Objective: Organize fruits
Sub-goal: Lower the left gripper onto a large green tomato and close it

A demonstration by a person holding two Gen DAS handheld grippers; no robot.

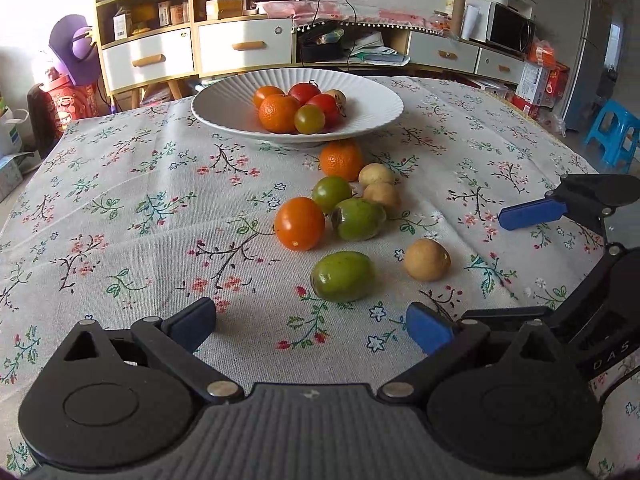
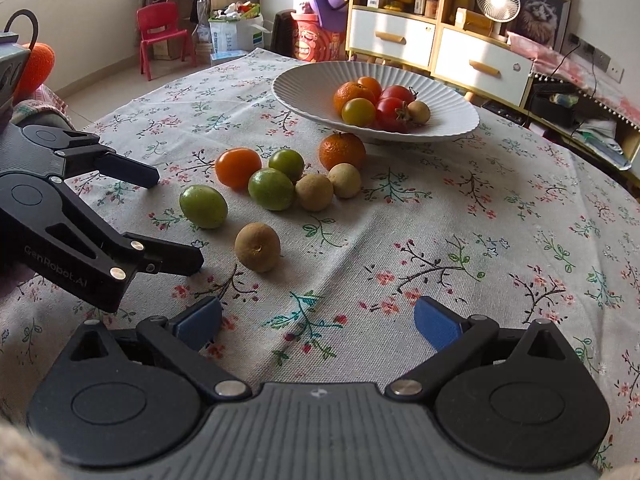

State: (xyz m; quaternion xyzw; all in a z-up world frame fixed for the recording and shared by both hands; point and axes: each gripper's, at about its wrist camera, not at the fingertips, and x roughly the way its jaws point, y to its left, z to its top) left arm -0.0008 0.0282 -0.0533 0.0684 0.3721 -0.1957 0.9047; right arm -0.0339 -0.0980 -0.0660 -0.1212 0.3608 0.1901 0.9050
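Note:
A white ribbed bowl [image 1: 224, 100] [image 2: 304, 80] at the far side holds mandarins, red tomatoes, a yellow-green tomato and a longan. Loose on the cloth in front of it lie a mandarin [image 1: 341, 159] [image 2: 342, 151], an orange tomato [image 1: 299, 223] [image 2: 238, 168], a green tomato [image 1: 331, 194], two green fruits [image 1: 358, 219] [image 1: 343, 276] and three brown longans, the nearest one [image 1: 426, 260] [image 2: 257, 247]. My left gripper [image 1: 311, 326] [image 2: 176, 220] is open, just short of the nearest green fruit. My right gripper [image 2: 318, 322] [image 1: 486, 266] is open over bare cloth, right of the nearest longan. Neither holds anything.
The table wears a floral cloth [image 1: 140, 208]. Behind it stand a wooden drawer unit [image 1: 244, 46] with a small fan, a microwave [image 1: 512, 28], a blue stool [image 1: 614, 136] and a red chair [image 2: 160, 36].

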